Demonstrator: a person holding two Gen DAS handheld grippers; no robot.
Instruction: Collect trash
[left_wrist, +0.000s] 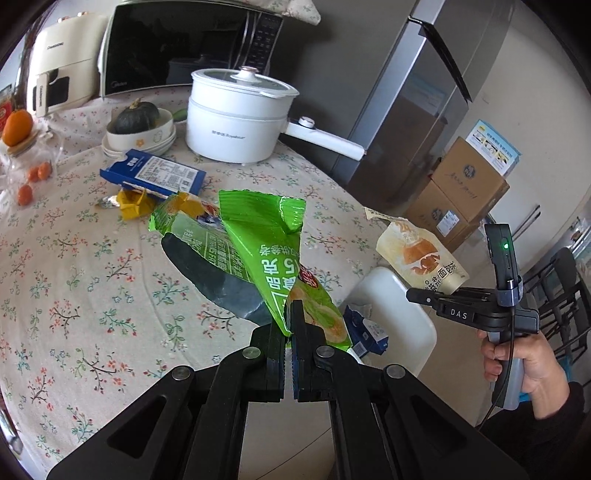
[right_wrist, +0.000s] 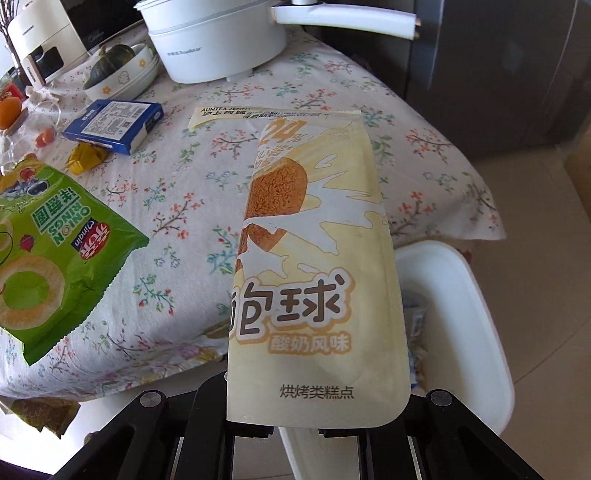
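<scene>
Left claw (left_wrist: 290, 321): clamped on green onion-ring bag (left_wrist: 258, 243), held above table (left_wrist: 92, 295) | Right claw (right_wrist: 295, 430): pinching cream pastry wrapper (right_wrist: 314, 258) near white bin (right_wrist: 461, 314) | Table: floral cloth, white pot (left_wrist: 236, 118), blue box (left_wrist: 153, 175) | Room: grey fridge (left_wrist: 417, 103)

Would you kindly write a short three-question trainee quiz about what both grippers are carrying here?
1. True or false: the left gripper is shut on the green snack bag.
2. What does the right gripper hold?
A. blue carton
B. cream pastry pouch
C. yellow wrapper
3. Fill in: the white bin stands beside the ____.

Key
1. True.
2. B, the cream pastry pouch.
3. Table, by its edge.
</scene>
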